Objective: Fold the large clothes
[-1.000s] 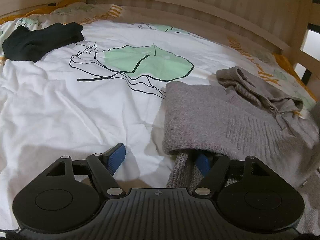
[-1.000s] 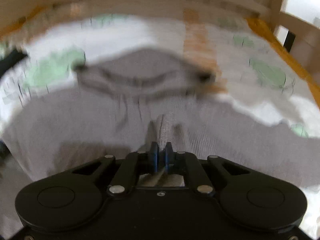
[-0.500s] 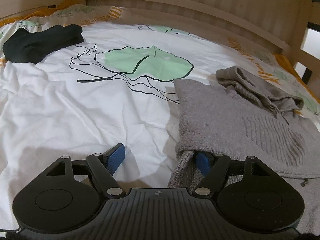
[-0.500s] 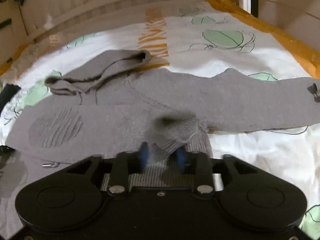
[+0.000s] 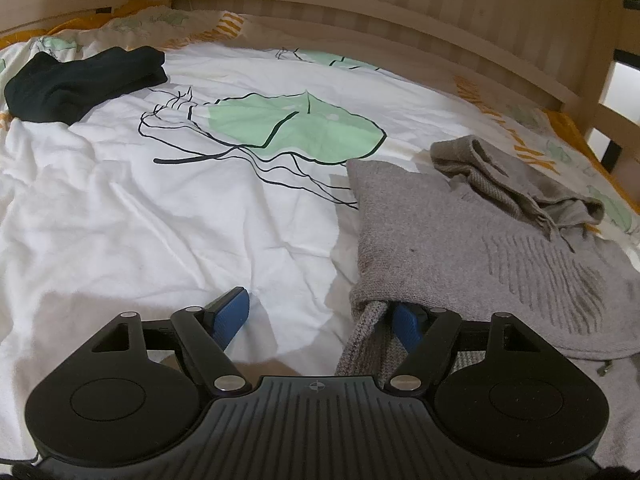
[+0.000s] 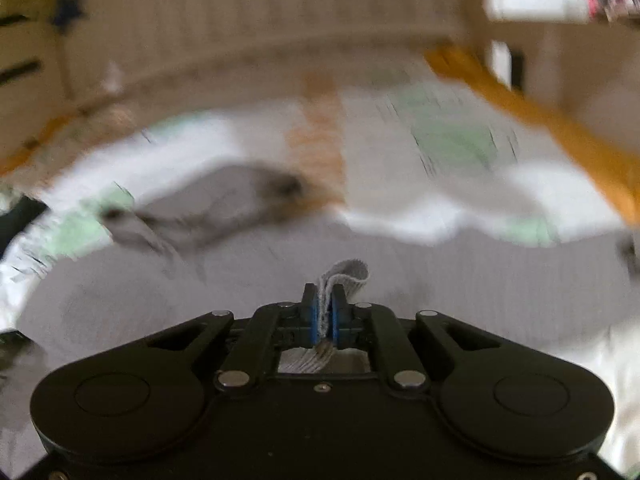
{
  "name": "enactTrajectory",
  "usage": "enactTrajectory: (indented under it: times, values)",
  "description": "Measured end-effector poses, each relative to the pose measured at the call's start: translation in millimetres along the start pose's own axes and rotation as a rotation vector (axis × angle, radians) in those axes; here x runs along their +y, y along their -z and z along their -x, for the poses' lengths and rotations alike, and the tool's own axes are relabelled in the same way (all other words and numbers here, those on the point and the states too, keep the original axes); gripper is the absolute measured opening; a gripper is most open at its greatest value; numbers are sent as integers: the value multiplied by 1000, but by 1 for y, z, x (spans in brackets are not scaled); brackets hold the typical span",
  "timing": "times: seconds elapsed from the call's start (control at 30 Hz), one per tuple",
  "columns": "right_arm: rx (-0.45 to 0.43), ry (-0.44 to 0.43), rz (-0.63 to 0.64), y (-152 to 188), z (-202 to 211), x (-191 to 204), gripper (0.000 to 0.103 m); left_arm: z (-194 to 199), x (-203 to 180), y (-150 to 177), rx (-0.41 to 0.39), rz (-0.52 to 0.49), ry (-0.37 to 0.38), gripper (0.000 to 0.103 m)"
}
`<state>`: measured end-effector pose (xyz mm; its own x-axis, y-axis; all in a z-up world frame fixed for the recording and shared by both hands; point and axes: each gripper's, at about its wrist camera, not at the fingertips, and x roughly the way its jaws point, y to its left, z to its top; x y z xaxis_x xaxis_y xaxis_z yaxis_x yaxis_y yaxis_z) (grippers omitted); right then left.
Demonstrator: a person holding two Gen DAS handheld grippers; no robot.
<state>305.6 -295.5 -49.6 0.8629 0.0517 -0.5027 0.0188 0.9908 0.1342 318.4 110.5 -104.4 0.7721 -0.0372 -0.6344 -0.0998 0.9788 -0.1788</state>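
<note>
Lying spread on the leaf-printed bed sheet (image 5: 168,216), a grey sweater (image 5: 460,248) is seen at the right; the left hand-held gripper (image 5: 320,316) is held wide apart, gripping nothing, one blue finger tucked under the hem; the right hand-held gripper (image 6: 327,312) has just been closing and is clamped on a fold of grey knit; a black garment (image 5: 80,80) is seen far left.

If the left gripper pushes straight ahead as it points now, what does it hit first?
Probably bare bedsheet: the left gripper stands open and aims down at it. The grey sweater only drapes its right-side finger; depth is uncertain.
</note>
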Motion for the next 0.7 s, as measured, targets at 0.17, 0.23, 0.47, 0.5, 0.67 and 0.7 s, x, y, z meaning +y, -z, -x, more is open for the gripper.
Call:
enactTrajectory:
  times: [0.17, 0.23, 0.47, 0.5, 0.67, 0.7]
  values:
    - [176, 129, 13, 22, -31, -12, 21, 7, 7, -5, 33, 19, 14, 74]
    - [182, 132, 17, 31, -31, -16, 19, 12, 10, -5, 52, -4, 7, 74]
    - [135, 129, 61, 25, -13, -12, 76, 37, 31, -10, 91, 17, -54, 74]
    - [128, 132, 68, 27, -10, -12, 75, 42, 32, -11, 85, 17, -79, 74]
    - [121, 119, 41, 23, 8, -17, 75, 70, 28, -14, 79, -4, -11, 74]
    - [122, 107, 33, 23, 14, -17, 75, 73, 26, -12, 100, -19, 11, 74]
